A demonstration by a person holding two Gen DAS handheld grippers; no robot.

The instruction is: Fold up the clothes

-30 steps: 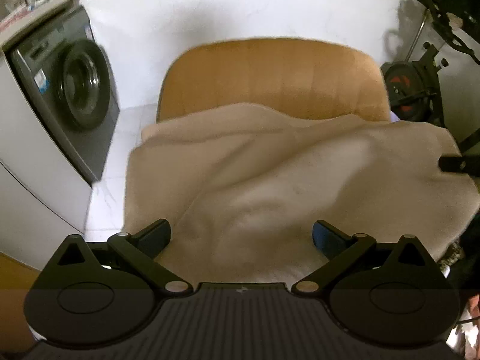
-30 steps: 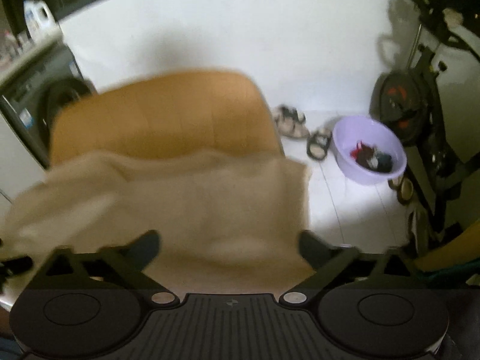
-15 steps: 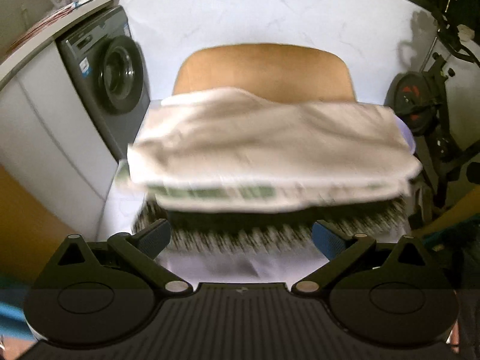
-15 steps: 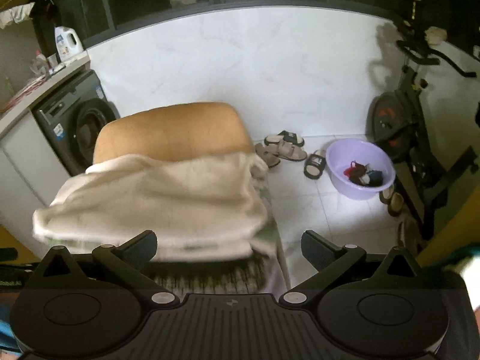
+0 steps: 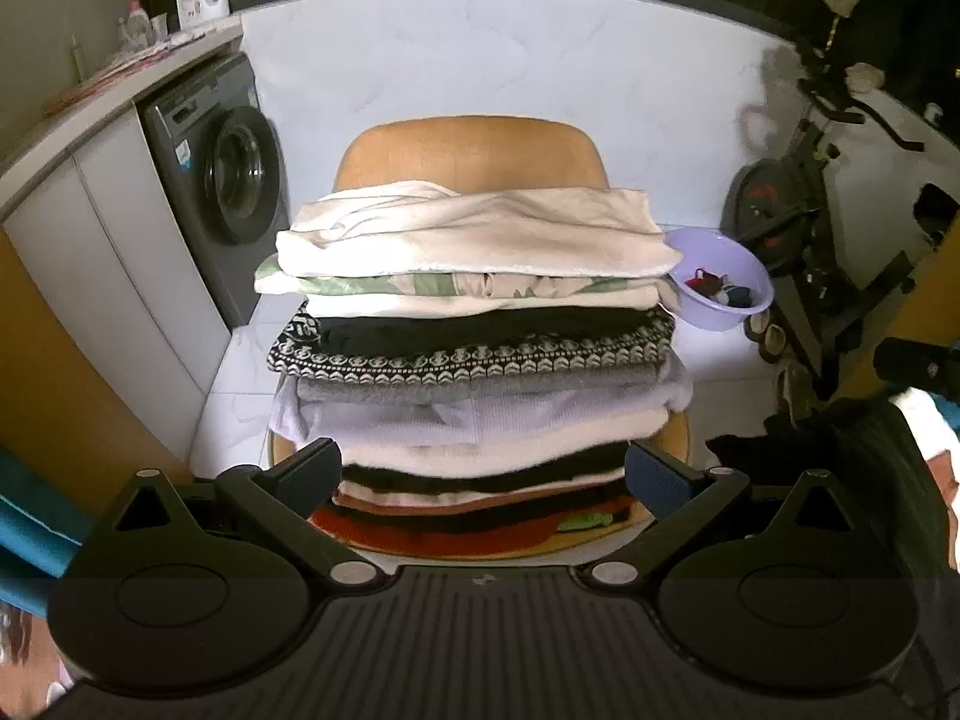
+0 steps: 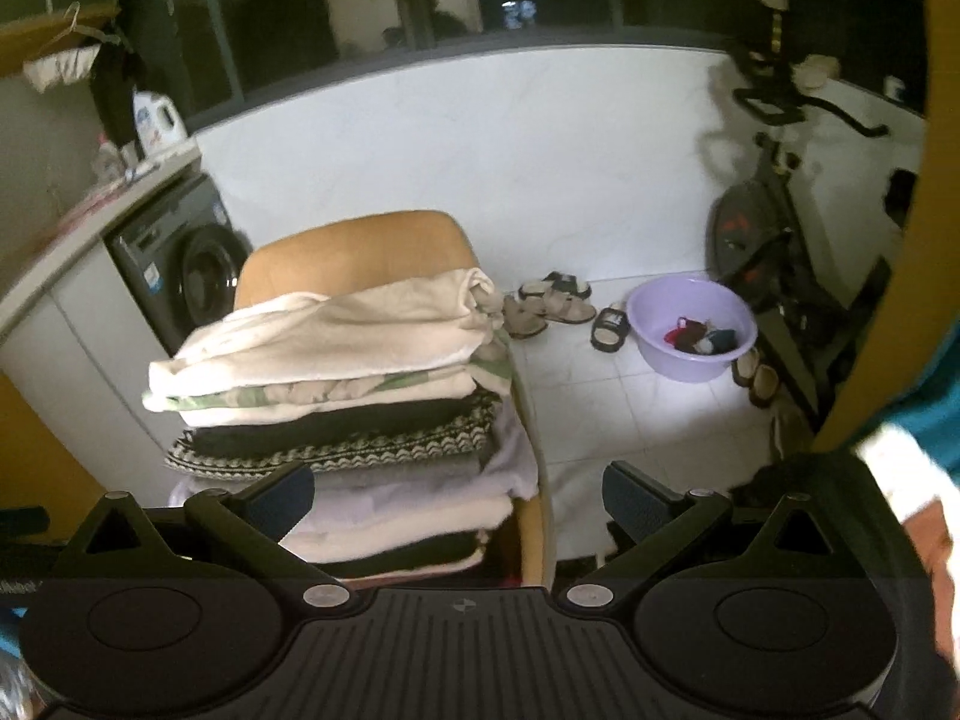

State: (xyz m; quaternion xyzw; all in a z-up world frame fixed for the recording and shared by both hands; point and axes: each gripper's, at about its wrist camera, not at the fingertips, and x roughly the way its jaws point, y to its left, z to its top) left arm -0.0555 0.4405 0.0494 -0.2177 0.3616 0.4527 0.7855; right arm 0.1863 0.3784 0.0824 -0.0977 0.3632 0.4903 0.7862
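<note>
A tall stack of folded clothes (image 5: 474, 354) sits on a tan chair (image 5: 468, 150). A folded cream garment (image 5: 474, 228) lies on top of the stack; it also shows in the right wrist view (image 6: 324, 336). My left gripper (image 5: 480, 474) is open and empty, facing the lower part of the stack from a short distance. My right gripper (image 6: 459, 498) is open and empty, drawn back in front of the stack (image 6: 342, 438) and off to its right side.
A washing machine (image 5: 222, 180) under a counter stands at the left. A purple basin (image 6: 690, 327) with small items sits on the white tiled floor at the right, with sandals (image 6: 552, 300) beside it. An exercise bike (image 6: 774, 222) stands at the far right.
Both grippers have pulled back and down from the cream garment, which now lies on top of the stack. The whole stack has come into view.
</note>
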